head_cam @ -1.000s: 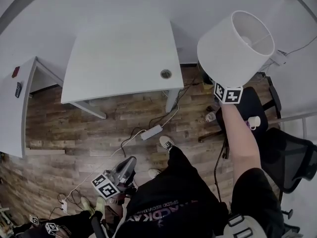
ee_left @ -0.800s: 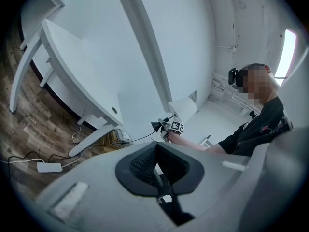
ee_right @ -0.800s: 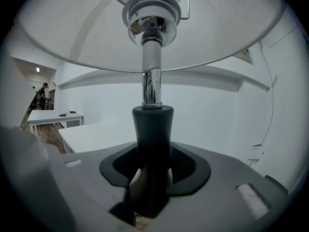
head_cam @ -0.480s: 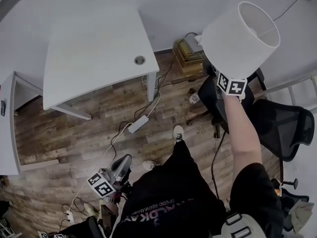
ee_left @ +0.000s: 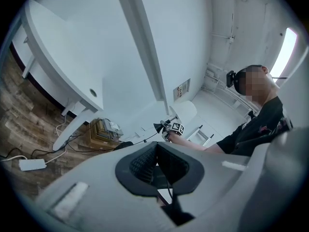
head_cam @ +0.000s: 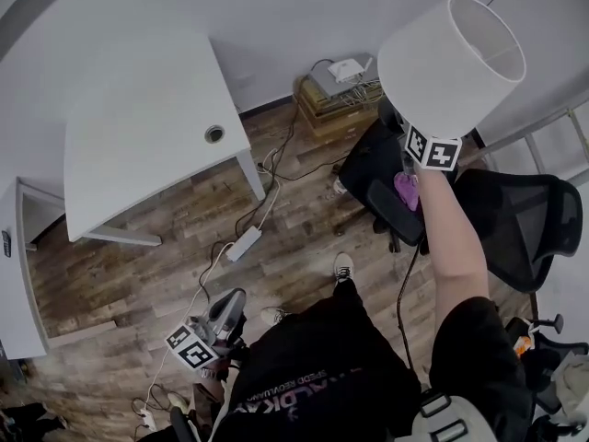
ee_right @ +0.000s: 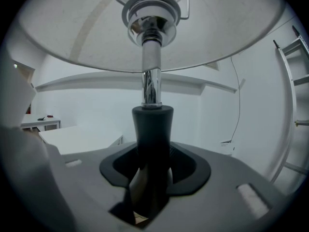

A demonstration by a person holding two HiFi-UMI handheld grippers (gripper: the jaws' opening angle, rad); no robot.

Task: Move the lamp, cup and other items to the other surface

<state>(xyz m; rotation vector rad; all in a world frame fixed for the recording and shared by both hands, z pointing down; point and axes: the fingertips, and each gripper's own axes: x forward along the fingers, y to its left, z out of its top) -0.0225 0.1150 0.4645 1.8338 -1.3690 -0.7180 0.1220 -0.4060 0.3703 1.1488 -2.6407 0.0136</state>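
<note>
Right tool: jaws are clamping the dark tapered stem of the lamp, standing partly open around it
Left tool: jaws are resting together on nothing, hanging low beside the person's leg
Lamp position: it is being held aloft and upright over the black office chair, well apart from the white tabletop
Risk, tipping: shade is sitting high over a low grip, so I judge the lamp could start rocking or twisting in the pads on a quick swing
Risk, snagging: a dark cord is dangling beside the right forearm (probably the lamp's own, though I cannot trace it) and could catch on the chair
Risk, bumping: ladder is standing near on the right, and the wide shade could clip it
Only in right gripper view: pads biting the stem, the chrome tube, the shade's fitting from below
Only in head view: chair, floor cables and tabletop, with the shade hiding the grip
Only in left gripper view: lamp showing side-on, far off, and the left jaws closed
</note>
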